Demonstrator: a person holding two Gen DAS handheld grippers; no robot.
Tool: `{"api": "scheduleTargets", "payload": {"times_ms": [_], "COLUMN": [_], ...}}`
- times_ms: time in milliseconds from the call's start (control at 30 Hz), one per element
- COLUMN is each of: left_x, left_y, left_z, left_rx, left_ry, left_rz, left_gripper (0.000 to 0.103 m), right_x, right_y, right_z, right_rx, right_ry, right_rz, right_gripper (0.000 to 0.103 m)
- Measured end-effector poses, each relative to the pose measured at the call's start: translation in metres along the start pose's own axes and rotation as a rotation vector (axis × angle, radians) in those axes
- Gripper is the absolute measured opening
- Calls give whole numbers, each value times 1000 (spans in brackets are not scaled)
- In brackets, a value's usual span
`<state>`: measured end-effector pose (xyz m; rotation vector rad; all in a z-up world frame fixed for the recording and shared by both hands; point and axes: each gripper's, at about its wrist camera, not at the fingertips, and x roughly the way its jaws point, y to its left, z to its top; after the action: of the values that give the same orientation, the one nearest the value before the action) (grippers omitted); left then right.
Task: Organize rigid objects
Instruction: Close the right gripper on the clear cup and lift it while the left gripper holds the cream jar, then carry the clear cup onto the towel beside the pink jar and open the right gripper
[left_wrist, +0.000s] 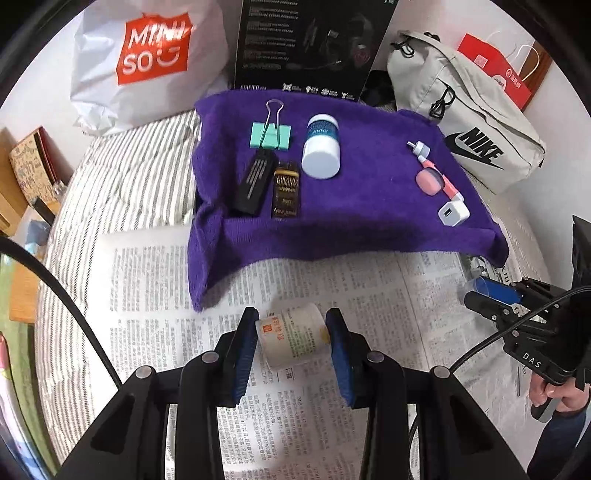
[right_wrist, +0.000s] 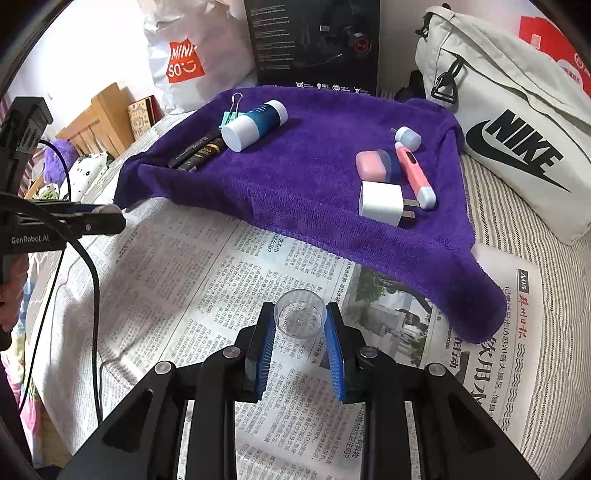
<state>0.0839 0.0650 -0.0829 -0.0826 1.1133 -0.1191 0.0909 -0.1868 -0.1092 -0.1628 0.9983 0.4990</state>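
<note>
Left wrist view first: nearest us, our left gripper (left_wrist: 291, 341) has its blue pads against both sides of a small paper-labelled bottle (left_wrist: 293, 338), which lies tilted over the newspaper (left_wrist: 166, 295) — held, we judge, ready to carry to the towel. In the right wrist view, our right gripper (right_wrist: 300, 319) is closed narrowly on a clear plastic cup (right_wrist: 301, 317), mouth toward the camera, also just above the newspaper near the towel's front edge.

Beyond both grippers lies the purple towel (left_wrist: 351, 221), draped over something raised, so it works as a sorting surface. Near its left edge sit a black flat case (left_wrist: 255, 182) and a gold-and-black packet (left_wrist: 285, 190) side by side, with a mint binder clip (left_wrist: 270, 134) just behind them and a blue-and-white bottle (left_wrist: 321, 147) on its side next to them. Near the right edge a white charger plug (right_wrist: 382, 203), a pink case (right_wrist: 371, 166) and a pink pen-shaped device (right_wrist: 413, 173) cluster together — like things seem grouped.

Farthest back stand a white shopping bag (left_wrist: 147, 62), a black box (left_wrist: 310, 40) and a grey Nike bag (left_wrist: 469, 125).
</note>
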Motion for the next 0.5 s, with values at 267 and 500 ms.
{"api": "scheduleTargets", "payload": {"times_ms": [267,500], "left_x": [-3,1], "left_y": [-11,-28], "left_z": [20,47], "left_rx": [40,91], "left_ry": [-26,-41], "left_rz": [14,3], "left_gripper": [36,36], "right_x": [-11,-23], "right_y": [-8,-19], "right_z": [15,37], "right_rx": [28,35], "right_ry": [-23,-71], "right_rz": [26,13], "right_gripper": [27,27]}}
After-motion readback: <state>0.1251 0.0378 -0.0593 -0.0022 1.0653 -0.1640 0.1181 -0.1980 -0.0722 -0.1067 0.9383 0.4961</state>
